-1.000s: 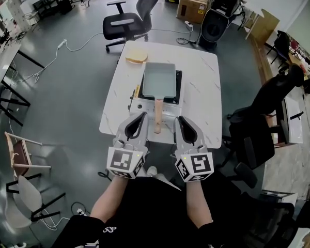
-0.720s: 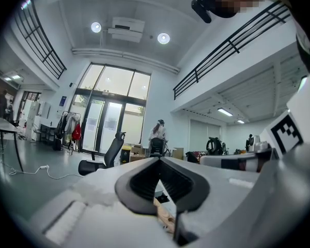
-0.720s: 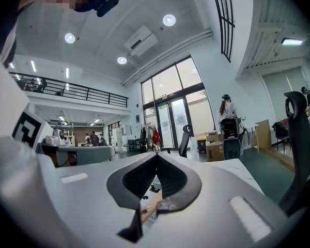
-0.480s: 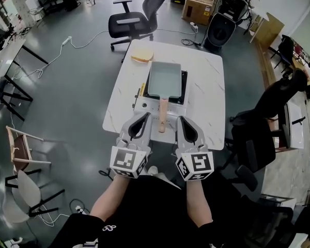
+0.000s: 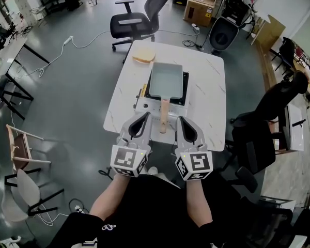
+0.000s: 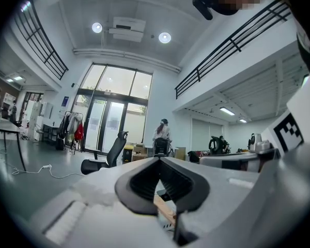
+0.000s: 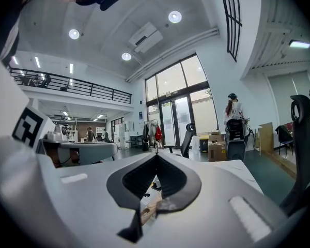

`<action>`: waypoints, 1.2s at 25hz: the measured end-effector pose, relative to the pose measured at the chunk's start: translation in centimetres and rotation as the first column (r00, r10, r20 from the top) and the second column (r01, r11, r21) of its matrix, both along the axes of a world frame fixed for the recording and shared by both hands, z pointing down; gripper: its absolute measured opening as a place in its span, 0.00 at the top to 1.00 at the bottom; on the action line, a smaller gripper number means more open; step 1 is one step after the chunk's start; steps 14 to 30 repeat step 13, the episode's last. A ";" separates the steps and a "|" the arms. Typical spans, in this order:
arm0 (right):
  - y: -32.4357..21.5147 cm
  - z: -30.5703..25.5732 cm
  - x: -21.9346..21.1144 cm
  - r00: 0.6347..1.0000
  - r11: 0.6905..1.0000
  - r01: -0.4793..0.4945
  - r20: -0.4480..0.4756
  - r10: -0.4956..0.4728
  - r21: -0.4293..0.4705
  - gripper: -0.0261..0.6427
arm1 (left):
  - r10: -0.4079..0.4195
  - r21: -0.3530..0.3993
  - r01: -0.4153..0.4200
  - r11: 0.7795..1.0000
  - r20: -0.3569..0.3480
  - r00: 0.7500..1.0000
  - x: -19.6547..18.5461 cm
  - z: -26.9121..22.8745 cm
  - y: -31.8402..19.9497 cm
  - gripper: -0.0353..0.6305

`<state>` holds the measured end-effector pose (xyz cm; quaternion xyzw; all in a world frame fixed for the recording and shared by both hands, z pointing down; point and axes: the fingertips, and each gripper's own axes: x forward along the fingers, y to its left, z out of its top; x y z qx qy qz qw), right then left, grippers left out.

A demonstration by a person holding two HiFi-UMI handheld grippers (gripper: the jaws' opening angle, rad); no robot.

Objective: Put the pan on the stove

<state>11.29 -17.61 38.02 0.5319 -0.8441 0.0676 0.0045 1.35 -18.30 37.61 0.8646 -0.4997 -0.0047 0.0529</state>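
Table (image 5: 209, 102) and pan (image 5: 166, 80) drifting slightly rightward in the head view, pan handle (image 5: 164, 115) now sitting more evenly between left gripper (image 5: 144, 114) and right gripper (image 5: 179, 118), right gripper's jaws finishing closing, tips meeting

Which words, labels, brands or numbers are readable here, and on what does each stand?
No text is readable.
Cubes on left gripper and right gripper: square patterns only, no letters.
White mark on trousers: too small to read.
Cardboard box: any print too small to read.
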 end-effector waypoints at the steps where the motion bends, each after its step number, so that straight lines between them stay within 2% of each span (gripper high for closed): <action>1: 0.0 0.0 0.0 1.000 1.000 -0.001 -0.001 0.001 0.000 0.98 | 0.000 0.001 0.000 1.000 0.001 1.000 0.0 0.0 0.0 0.95; 30: -0.2 0.6 0.3 1.000 1.000 -0.006 -0.017 0.006 -0.002 0.98 | -0.015 0.004 0.015 1.000 0.000 1.000 -0.4 0.3 -0.2 0.95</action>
